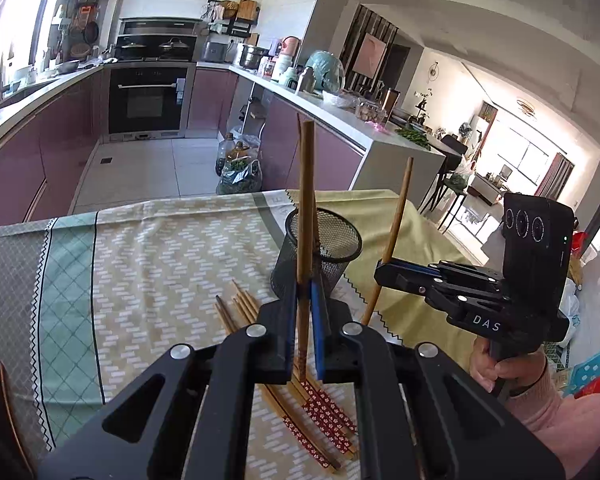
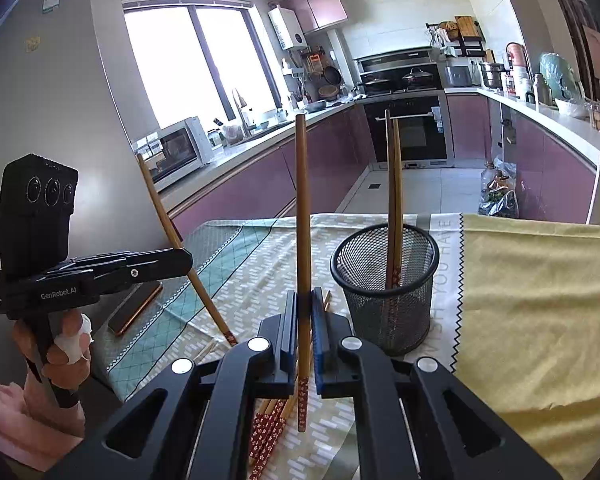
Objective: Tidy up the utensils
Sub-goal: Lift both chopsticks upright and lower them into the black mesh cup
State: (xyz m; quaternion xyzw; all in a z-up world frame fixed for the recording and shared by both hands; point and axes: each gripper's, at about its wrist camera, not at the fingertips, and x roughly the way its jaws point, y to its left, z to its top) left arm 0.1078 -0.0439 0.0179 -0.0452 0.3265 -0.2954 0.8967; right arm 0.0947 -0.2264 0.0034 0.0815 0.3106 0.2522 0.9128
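My left gripper (image 1: 303, 286) is shut on a brown chopstick (image 1: 306, 200) that stands nearly upright between its blue pads, in front of the black mesh cup (image 1: 324, 248). My right gripper (image 2: 304, 298) is shut on another chopstick (image 2: 301, 200), also upright, just left of the mesh cup (image 2: 384, 280). Two chopsticks (image 2: 394, 200) stand inside the cup. Several loose chopsticks (image 1: 320, 404) with red patterned ends lie on the tablecloth under the grippers. Each view shows the other gripper off to the side, its stick tilted: the right gripper (image 1: 382, 270) and the left gripper (image 2: 186, 258).
The patterned tablecloth (image 1: 140, 260) covers the table, with a yellow cloth (image 2: 540, 300) on its right part. A phone (image 2: 136, 308) lies near the table's left edge. Beyond the table are the kitchen floor, purple cabinets, an oven and bags on the floor (image 1: 240, 176).
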